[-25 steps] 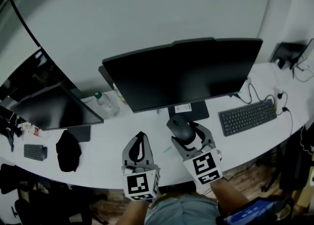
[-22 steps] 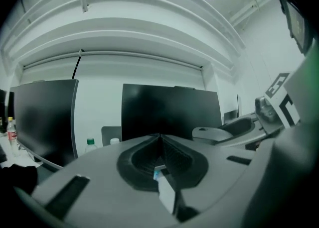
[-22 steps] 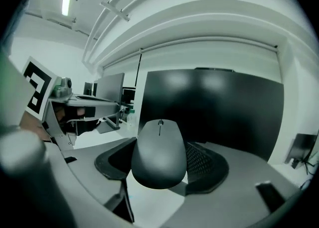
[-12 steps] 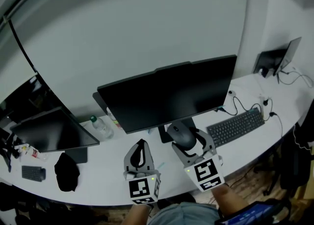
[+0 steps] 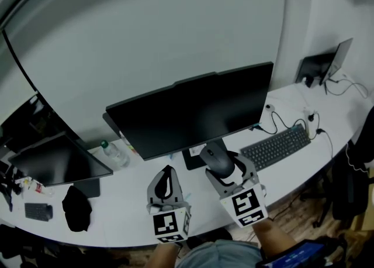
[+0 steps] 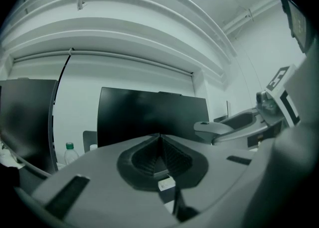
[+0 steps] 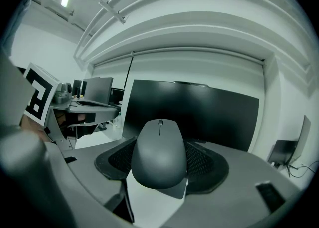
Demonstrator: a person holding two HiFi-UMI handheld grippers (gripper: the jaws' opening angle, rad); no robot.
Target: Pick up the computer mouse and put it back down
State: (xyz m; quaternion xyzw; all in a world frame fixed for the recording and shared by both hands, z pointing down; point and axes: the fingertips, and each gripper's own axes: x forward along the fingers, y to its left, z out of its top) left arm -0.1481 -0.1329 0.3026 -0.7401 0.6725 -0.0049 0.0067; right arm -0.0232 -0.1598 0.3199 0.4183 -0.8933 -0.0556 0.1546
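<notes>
A dark grey computer mouse (image 5: 215,158) (image 7: 159,151) is clamped between the jaws of my right gripper (image 5: 221,163) (image 7: 160,160), which holds it in the air above the white desk (image 5: 134,202), in front of the big black monitor (image 5: 193,114). The black ribbed pads press on both of its sides. My left gripper (image 5: 166,184) (image 6: 159,158) hovers just to the left of the right one, its jaws closed together with nothing between them. In the left gripper view the right gripper shows at the right edge.
A black keyboard (image 5: 274,147) lies right of the monitor, with cables and a small laptop-like screen (image 5: 318,68) beyond it. A water bottle (image 5: 111,151), a second monitor (image 5: 55,164), a black pouch (image 5: 76,207) and a small keypad (image 5: 36,211) stand at the left.
Both grippers have risen from the desk, the right one carrying the mouse up. The head view has tilted, so the desk and the monitor sit lower and farther away.
</notes>
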